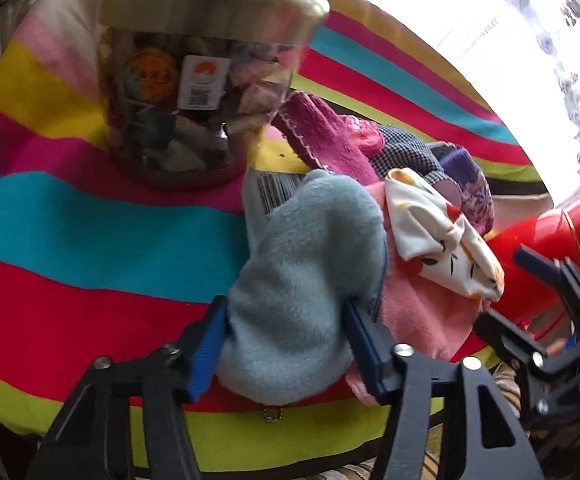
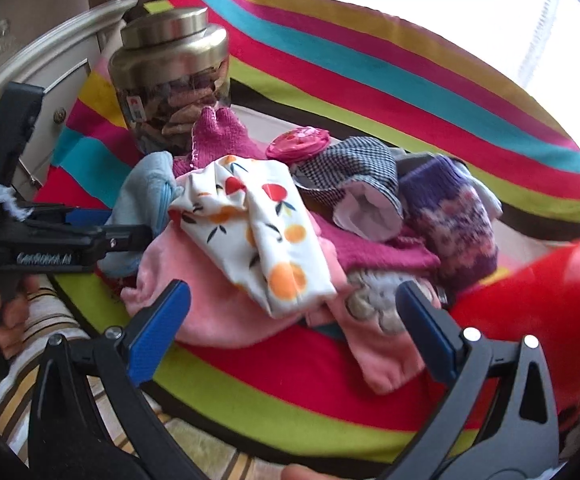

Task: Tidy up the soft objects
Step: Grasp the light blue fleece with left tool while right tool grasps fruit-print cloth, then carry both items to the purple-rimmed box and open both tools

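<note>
**Gripping the blue fleece piece at the near edge of the pile**

Holding the left tool (image 1: 285, 344) down over the striped cloth (image 1: 89, 220), you have its two blue pads on either side of the pale blue fleece piece (image 1: 302, 280), and both pads press into the fabric. No earlier picture is at hand, so only that grip can be told. The fleece piece lies at the left end of the pile, partly on top of a pink fleece piece (image 1: 422, 316).

Your right tool (image 2: 294, 320) hangs over the front of the same pile with its jaws wide apart. The pink fleece piece lies between and below the pads, but neither pad touches it.

The pile sits in the middle of the cloth-covered desk. A white fruit-print cloth (image 2: 257, 224) lies on top of the pink piece. Behind it are a magenta knitted glove (image 2: 217, 136), a black-and-white checked piece (image 2: 354, 172) and a purple knitted sock (image 2: 454, 220), all touching one another. A glass jar (image 2: 173, 92) with a metal lid stands upright just behind the glove. A red container (image 2: 530, 308) sits at the right edge of the pile.

Your hand (image 2: 5, 308) shows at the left of the right wrist view, wrapped around the left tool's handle.
</note>
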